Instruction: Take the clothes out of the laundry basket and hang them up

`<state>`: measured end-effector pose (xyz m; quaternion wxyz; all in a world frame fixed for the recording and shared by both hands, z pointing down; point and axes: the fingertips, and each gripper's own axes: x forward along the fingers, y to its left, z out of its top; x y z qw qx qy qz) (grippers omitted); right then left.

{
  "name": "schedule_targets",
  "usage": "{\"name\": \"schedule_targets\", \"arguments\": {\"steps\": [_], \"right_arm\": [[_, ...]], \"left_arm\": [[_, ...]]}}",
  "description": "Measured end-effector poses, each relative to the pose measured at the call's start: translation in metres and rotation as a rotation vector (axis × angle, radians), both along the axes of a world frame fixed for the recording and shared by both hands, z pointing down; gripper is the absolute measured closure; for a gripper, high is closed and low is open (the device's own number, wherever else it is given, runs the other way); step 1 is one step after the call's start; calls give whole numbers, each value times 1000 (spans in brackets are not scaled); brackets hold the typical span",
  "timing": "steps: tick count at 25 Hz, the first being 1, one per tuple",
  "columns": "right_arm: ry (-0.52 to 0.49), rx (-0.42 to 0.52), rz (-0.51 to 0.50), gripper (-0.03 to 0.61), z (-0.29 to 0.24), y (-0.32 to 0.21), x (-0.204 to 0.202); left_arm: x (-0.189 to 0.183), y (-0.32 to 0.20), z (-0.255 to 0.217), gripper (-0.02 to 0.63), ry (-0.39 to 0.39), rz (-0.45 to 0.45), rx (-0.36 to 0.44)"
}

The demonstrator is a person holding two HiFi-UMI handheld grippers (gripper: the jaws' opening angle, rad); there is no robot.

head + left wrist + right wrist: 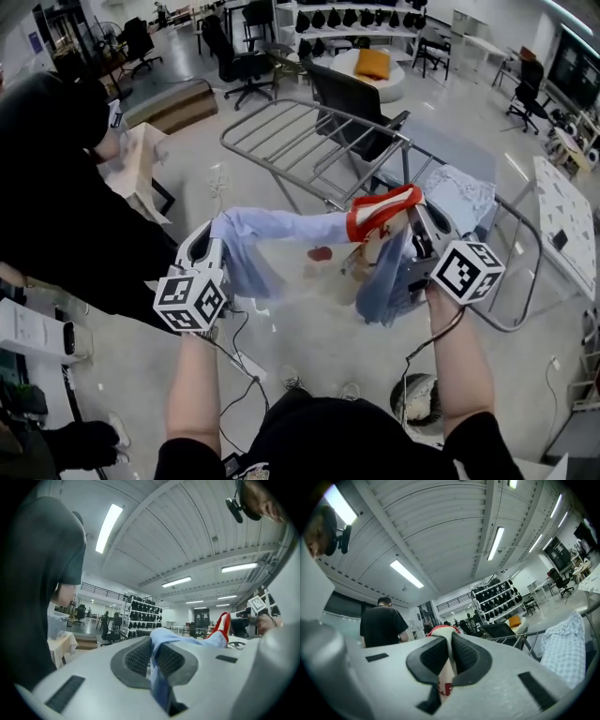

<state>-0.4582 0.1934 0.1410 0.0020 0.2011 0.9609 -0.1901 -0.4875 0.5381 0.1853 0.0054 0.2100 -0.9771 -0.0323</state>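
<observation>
The hanging step is in hand. The shirt (319, 255) is stretched in the air at the drying rack's (281, 131) near edge, with the left gripper (217, 242) clamped on its blue sleeve and the right gripper (412, 223) clamped at its red collar. The next move probably calls for lifting it over a free rail, clear of the checked cloth (466, 197).

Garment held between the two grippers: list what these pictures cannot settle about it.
- Head view: the garment is bunched, so its kind and full shape stay hidden.
- Right gripper view: its red print is cut off by the jaws.
- Left gripper view: the left gripper hides all but a blue fold.
</observation>
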Motion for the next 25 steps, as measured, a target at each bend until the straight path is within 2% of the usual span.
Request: {"name": "schedule_targets", "arguments": {"steps": [8, 16, 25], "right_arm": [[-42, 21, 108, 571, -26, 35, -39], [-31, 49, 141, 571, -24, 47, -82], [-72, 30, 129, 571, -37, 5, -157]], "left_arm": [[-86, 31, -26, 597, -40, 88, 16], [-142, 23, -35, 597, -54, 125, 29], [-222, -8, -55, 597, -74, 105, 51]]}}
